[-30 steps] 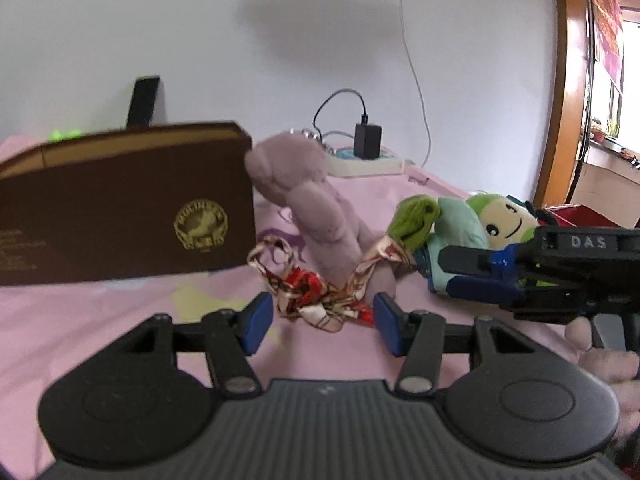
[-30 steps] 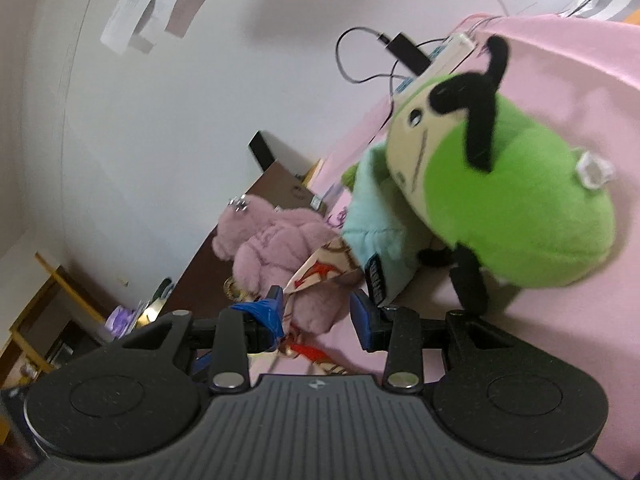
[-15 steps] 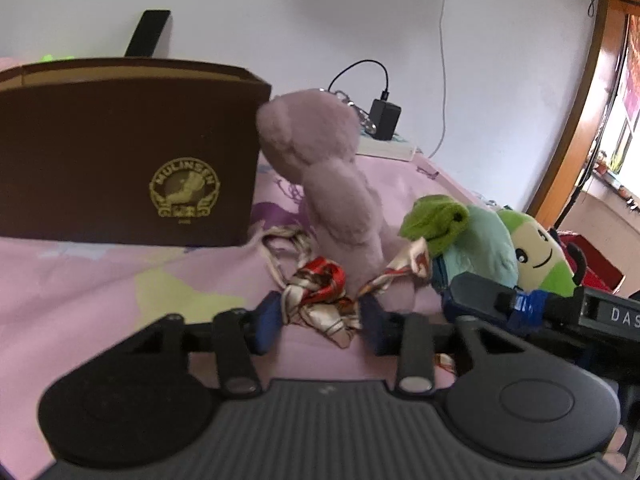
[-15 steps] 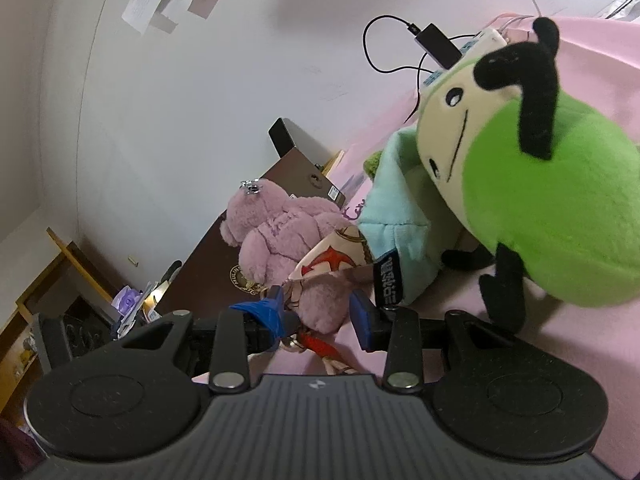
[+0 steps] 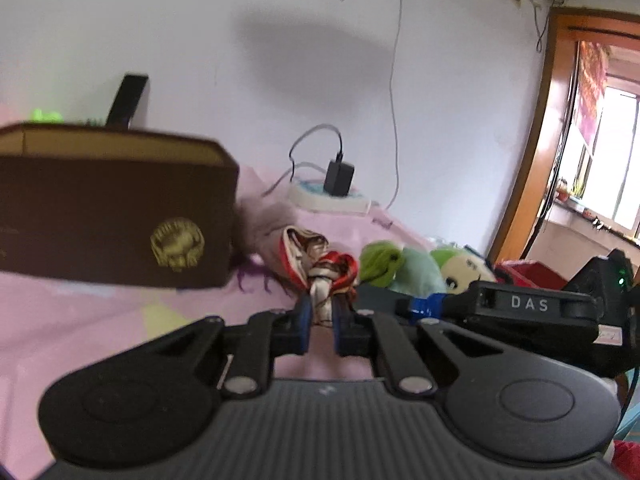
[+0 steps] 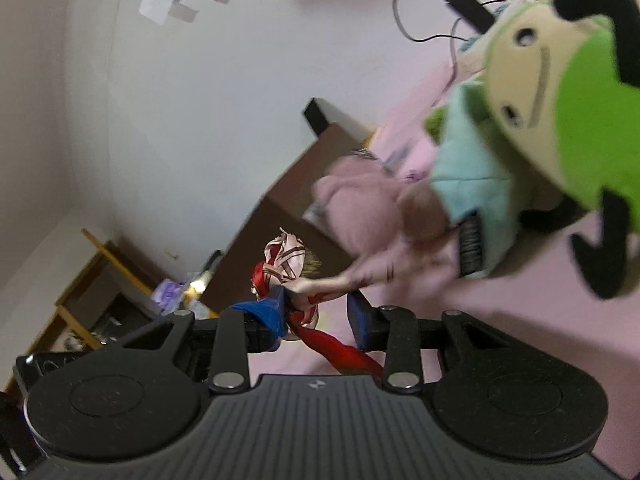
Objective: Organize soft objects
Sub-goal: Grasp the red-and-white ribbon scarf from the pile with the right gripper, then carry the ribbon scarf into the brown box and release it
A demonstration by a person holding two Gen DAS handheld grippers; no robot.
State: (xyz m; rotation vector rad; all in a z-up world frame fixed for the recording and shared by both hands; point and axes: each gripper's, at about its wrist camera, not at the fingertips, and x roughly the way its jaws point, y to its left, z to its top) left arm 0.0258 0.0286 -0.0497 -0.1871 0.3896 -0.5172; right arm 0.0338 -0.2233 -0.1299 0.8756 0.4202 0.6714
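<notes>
Since a second ago, left fingers have clenched on the patterned scarf [image 5: 320,300], lifting its knot beside the brown box [image 5: 112,216]. Left gripper [image 5: 320,322] tilts slightly down over the pink bed [image 5: 72,320]. Right gripper [image 6: 316,316] roughly level, jaws closing, scarf between the fingers, left pad touching it. Pink plush [image 6: 360,208] and green plush doll [image 6: 560,120] lie beyond.

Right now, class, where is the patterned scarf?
In the left wrist view the patterned scarf sits centre, pinched in the left hand-held gripper, between the brown box and green plush.
</notes>
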